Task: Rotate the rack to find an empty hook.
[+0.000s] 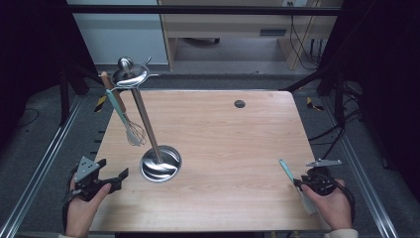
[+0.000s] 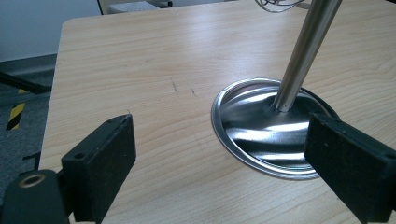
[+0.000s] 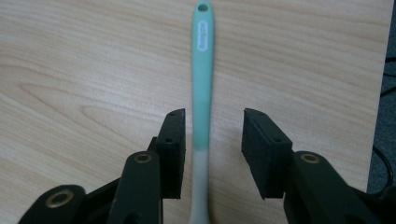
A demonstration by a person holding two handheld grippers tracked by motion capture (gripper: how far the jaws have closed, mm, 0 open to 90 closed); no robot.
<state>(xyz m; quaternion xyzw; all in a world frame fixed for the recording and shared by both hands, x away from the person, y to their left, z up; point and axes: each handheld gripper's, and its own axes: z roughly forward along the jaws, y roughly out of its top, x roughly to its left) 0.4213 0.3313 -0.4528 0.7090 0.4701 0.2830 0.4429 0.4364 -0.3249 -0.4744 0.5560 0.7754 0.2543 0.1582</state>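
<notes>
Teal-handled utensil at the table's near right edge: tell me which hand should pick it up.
Right. The right tongs already straddle the teal-handled utensil, jaws open with the handle between them. The left tongs sit open by the rack's steel base, far across the table.

Both hands rest low at the near edge, left gripper (image 1: 113,177) gaping wide, right gripper (image 1: 298,182) partly open.

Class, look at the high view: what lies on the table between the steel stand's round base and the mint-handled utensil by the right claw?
Nothing: bare wood between the base and the utensil, seen in the high view.
</notes>
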